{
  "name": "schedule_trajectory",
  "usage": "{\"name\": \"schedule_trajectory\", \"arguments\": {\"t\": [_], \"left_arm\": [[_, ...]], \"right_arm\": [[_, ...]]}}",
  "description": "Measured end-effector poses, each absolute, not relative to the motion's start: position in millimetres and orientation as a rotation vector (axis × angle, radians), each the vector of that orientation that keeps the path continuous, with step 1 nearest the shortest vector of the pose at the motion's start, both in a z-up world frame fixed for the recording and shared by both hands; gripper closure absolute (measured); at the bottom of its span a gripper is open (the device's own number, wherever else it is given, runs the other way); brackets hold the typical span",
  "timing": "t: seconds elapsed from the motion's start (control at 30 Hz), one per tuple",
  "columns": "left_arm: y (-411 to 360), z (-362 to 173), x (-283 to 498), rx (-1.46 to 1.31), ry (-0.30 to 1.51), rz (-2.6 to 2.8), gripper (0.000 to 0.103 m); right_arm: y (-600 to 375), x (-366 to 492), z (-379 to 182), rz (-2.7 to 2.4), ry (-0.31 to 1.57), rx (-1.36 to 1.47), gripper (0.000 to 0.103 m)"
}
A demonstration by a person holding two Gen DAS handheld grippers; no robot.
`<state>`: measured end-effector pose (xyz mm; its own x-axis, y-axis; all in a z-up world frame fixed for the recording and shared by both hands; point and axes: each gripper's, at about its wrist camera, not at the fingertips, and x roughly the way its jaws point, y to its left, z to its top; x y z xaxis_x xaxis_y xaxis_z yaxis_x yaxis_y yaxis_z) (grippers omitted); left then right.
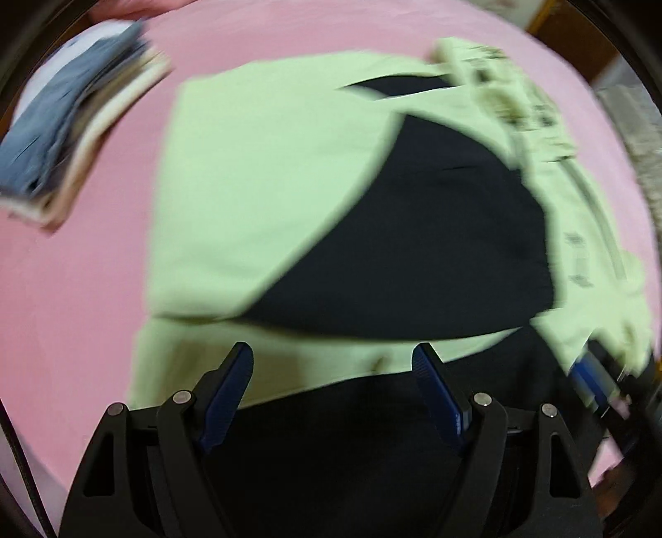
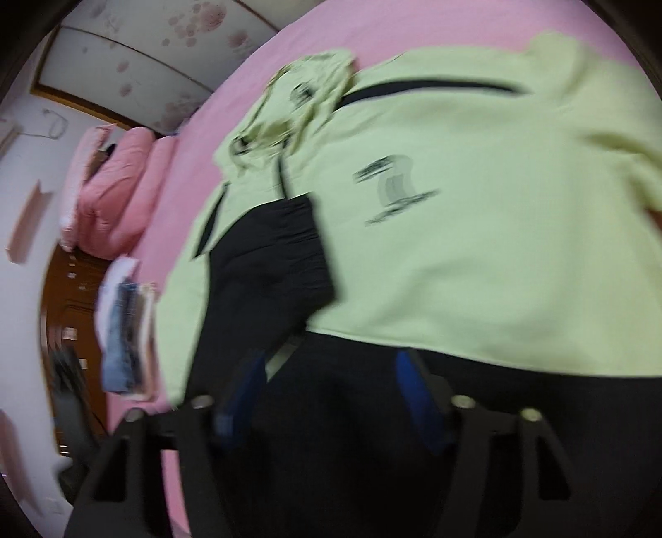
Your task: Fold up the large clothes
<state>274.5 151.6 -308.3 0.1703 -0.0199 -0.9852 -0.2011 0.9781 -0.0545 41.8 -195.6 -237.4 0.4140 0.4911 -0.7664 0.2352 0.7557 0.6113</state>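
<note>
Closest to us in the left wrist view, our left claw [image 1: 333,364] stands wide with nothing between the blue pads [image 1: 231,385], hanging over the black hem band [image 1: 372,434] at the bottom of the frame. In the right wrist view our right claw [image 2: 329,372] is about half open, blurry, over that same dark hem; we can't see cloth pinched in it.

Just past the claws lies the pale green hoodie [image 2: 476,248], spread across the pink bed [image 2: 413,37] and filling the middle of both frames, with a black sleeve [image 2: 269,256] folded in over its body. The hood [image 2: 306,87] is bunched near the top.

We'd guess it's thick, soft and floppy, fairly light and not slippery, so it'll sag from a single pinch. The ribbed hem corners look like the best holds.

Furthest off, a stack of folded clothes [image 1: 74,136] sits upper left.
</note>
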Motion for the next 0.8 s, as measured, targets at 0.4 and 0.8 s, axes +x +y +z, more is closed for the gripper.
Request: {"name": "schedule_trajectory", "arguments": {"t": [0.4, 0.8], "left_arm": [[241.1, -337.2, 266.3, -0.169, 1.308, 0.258, 0.028], [270.7, -349.3, 255.1, -0.291, 1.246, 0.307, 0.049]], "right_arm": [[-150.7, 120.5, -245.4, 0.142, 1.112, 0.661, 0.093], [-238.2, 81.4, -183.9, -0.168, 0.902, 0.569, 0.093]]}}
